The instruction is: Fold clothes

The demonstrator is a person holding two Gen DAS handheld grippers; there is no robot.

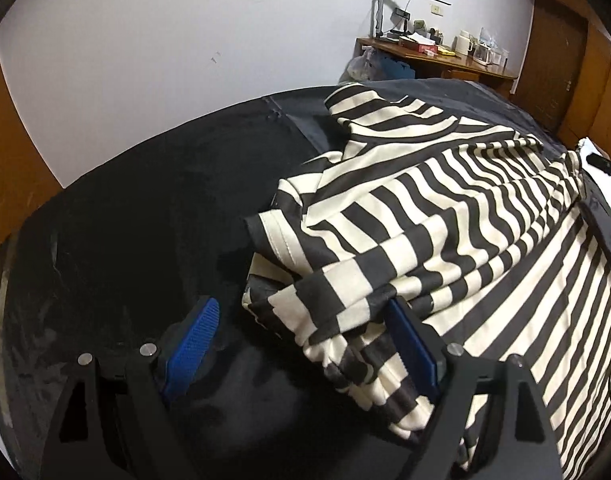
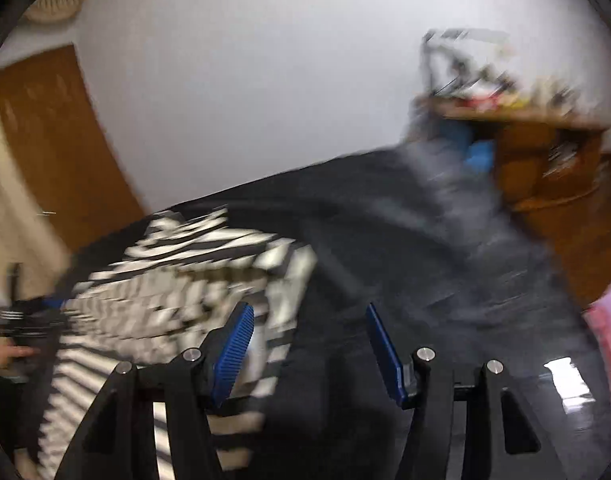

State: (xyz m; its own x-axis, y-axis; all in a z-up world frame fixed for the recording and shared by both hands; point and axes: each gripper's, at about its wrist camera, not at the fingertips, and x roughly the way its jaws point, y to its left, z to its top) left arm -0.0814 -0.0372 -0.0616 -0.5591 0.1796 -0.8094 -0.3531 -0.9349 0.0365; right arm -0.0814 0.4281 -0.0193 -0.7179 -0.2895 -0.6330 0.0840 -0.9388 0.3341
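Beside shirt (image 1: 445, 216) hem | left claw (image 1: 301, 344) wide open, bunched fold between pads, unpinched | right claw (image 2: 309, 344) half open, empty | advice: close on fold, lift evenly.

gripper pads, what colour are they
Blue, ribbed pads on black fingers; clearest in the left wrist view.

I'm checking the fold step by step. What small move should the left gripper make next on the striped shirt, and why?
Probably close the left gripper. It stands wide open, and a bunched corner of the striped shirt already lies between its fingers, on the black cover. The right gripper is open and holds nothing.
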